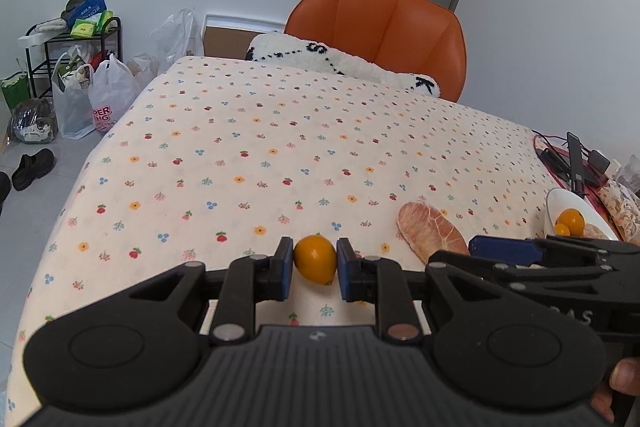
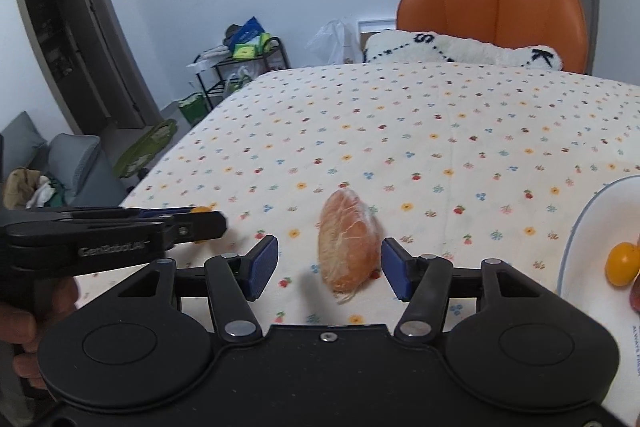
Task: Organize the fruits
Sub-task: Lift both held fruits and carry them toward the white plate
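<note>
Left tongs (image 1: 315, 265) are clamped on a small orange fruit (image 1: 315, 259), both blue pads touching its sides, the fruit resting on the flower-print table (image 1: 240, 147). Just to its right lies a peeled citrus segment (image 2: 348, 243), flat on the cloth between the spread pads of the right tongs (image 2: 329, 267), which stand apart without touching it. At the far right a white bowl (image 1: 554, 203) holds more orange fruits (image 1: 571, 219).

R tongs (image 2: 329, 267) wide open, pomelo segment (image 2: 349, 246) btwn tips
</note>
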A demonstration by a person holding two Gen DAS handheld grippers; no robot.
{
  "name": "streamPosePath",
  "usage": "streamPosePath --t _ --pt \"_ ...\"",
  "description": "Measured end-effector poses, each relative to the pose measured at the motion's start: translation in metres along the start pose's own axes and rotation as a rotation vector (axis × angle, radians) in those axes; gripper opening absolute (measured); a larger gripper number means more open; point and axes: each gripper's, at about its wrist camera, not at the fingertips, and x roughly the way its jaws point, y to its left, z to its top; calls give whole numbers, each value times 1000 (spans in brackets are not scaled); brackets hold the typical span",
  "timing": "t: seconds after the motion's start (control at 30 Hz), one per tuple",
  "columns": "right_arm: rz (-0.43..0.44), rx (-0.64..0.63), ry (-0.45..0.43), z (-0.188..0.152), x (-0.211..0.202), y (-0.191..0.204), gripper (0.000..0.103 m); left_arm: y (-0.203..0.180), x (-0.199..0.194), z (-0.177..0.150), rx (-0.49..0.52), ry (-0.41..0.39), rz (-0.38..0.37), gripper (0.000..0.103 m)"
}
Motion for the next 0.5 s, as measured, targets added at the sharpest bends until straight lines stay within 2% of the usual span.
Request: streamPosePath --t 0.43,0.5 --pt "-45 -48 12 4 19 5 55 10 2 1 -16 5 1 21" --pt "-54 -60 7 4 20 6 52 10 2 2 -18 4 0 21"
